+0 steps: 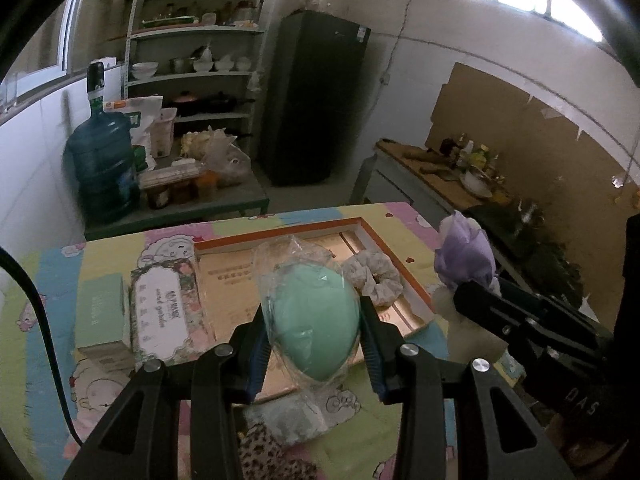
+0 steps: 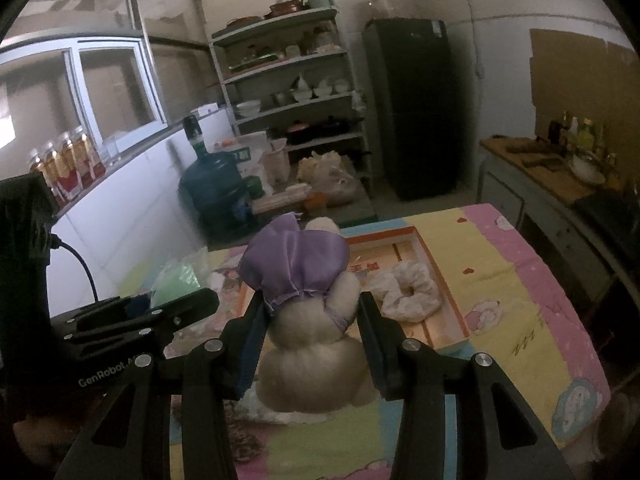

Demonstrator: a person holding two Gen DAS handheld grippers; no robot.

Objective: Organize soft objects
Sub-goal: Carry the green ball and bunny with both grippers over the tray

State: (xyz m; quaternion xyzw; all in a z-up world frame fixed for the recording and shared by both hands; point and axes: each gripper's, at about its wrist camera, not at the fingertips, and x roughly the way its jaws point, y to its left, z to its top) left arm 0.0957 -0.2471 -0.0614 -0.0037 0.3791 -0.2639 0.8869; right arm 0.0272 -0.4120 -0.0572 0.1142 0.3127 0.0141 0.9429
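The left gripper [image 1: 314, 340] has its jaws clamped on a green sponge [image 1: 316, 320] wrapped in clear plastic, one blue pad on each side of it; the sponge is held above the near edge of an orange-rimmed tray [image 1: 416, 284] that lies on the table [image 1: 52, 280], which wears a pastel cartoon cloth. The right gripper [image 2: 314, 340] has its jaws pressed against the sides of a cream plush toy [image 2: 316, 356] in a purple satin dress [image 2: 296, 264]; the toy is upright with its back to the right wrist camera, and whether it touches the table cannot be told. In the left view the toy [image 1: 466, 256] shows just right of the tray, with the right gripper [image 1: 520, 312] gripping it from the near side.

Inside the tray lies a white scrunchie [image 1: 376, 276] (towards its right side, apart from both grippers); the right view shows it [image 2: 408, 292] just beyond and right of the toy. Left of the tray sit a floral box [image 1: 164, 312] and, beside that, a pale green box [image 1: 102, 312], the two touching. A leopard-print cloth [image 1: 268, 452] lies at the near table edge below the left gripper.
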